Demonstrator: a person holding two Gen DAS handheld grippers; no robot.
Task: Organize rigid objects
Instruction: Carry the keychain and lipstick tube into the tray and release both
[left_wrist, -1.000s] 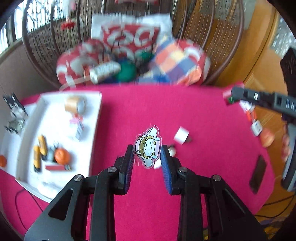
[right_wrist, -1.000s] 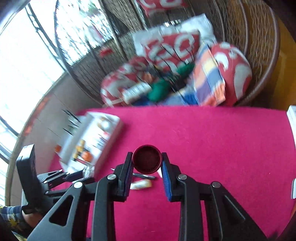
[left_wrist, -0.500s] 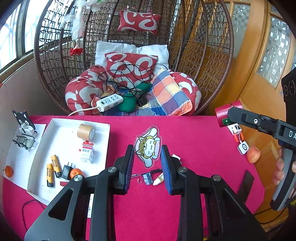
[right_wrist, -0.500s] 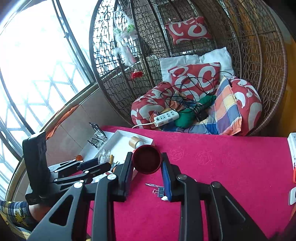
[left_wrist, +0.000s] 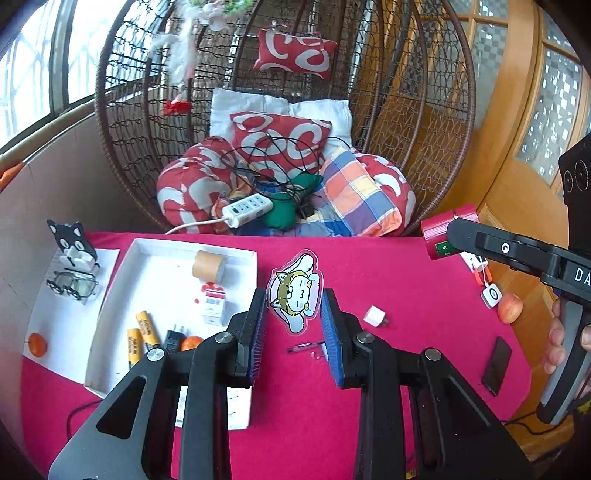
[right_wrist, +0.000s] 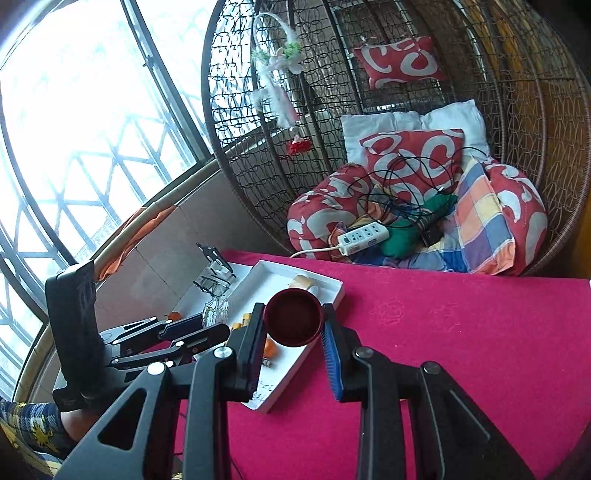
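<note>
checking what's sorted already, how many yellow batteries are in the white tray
2. Both batteries lie side by side in the near left part of the white tray: one nearer the edge, the other just right of it, beside a black plug. The left gripper's fingers could hide more.

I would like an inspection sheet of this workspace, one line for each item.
Surface: red tablecloth, a white tray at its left.
Job's things: cat sticker in left gripper; red cup in right gripper. Tape roll, batteries in the tray.
Clutter: pen, white cube, phone, glasses.
Grippers: both shut on their objects.
Cables: power strip with black wires on the cushions.
Surroundings: wicker chair, window.
</note>
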